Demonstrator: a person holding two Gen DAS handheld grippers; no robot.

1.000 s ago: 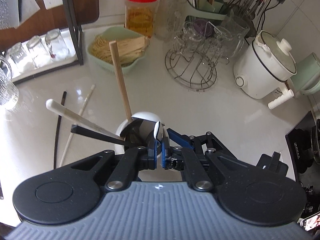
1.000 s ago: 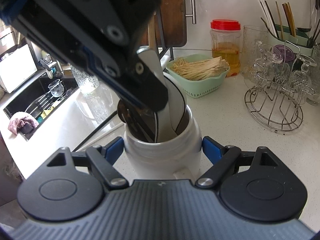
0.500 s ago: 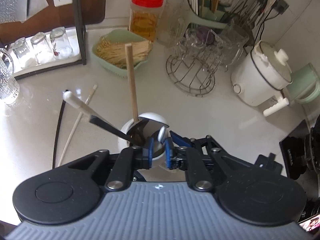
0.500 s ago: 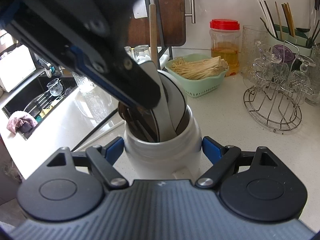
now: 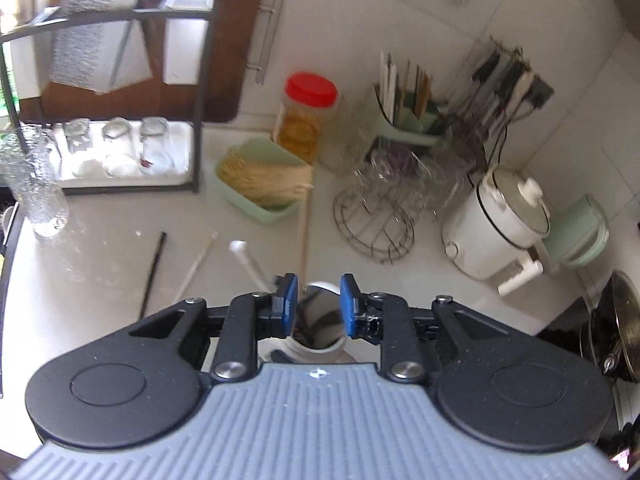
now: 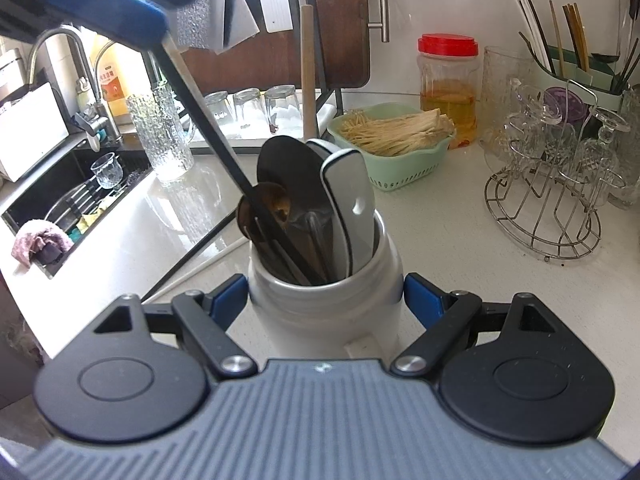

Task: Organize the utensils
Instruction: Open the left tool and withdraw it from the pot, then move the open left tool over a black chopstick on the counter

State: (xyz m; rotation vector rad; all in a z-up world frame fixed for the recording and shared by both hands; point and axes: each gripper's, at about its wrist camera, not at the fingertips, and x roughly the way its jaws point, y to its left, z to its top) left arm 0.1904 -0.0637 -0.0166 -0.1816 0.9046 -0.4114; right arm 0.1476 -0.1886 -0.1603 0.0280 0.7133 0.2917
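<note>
A white utensil crock [image 6: 326, 304] stands on the counter between the fingers of my right gripper [image 6: 326, 300], which grips its sides. It holds a white-and-grey spatula [image 6: 352, 208], a black spoon [image 6: 288, 168], a wooden handle [image 6: 308, 72] and a black-handled ladle [image 6: 208, 128]. My left gripper [image 5: 316, 304] is open and empty, high above the crock [image 5: 320, 340]. One blue finger pad [image 6: 104, 24] shows at the top left of the right wrist view. A black chopstick [image 5: 152, 276] and a white chopstick [image 5: 198, 266] lie on the counter to the left.
A green basket of noodles [image 5: 260, 184], a red-lidded jar [image 5: 306, 116], a wire glass rack [image 5: 376, 224], a chopstick holder [image 5: 404, 100] and a white cooker [image 5: 500, 228] stand at the back. Upturned glasses [image 5: 116, 148] sit on a rack at left. The sink [image 6: 68, 204] is at far left.
My left gripper has opened, let go of the spatula into the crock, and risen well above it. My right gripper has stayed on the crock.
</note>
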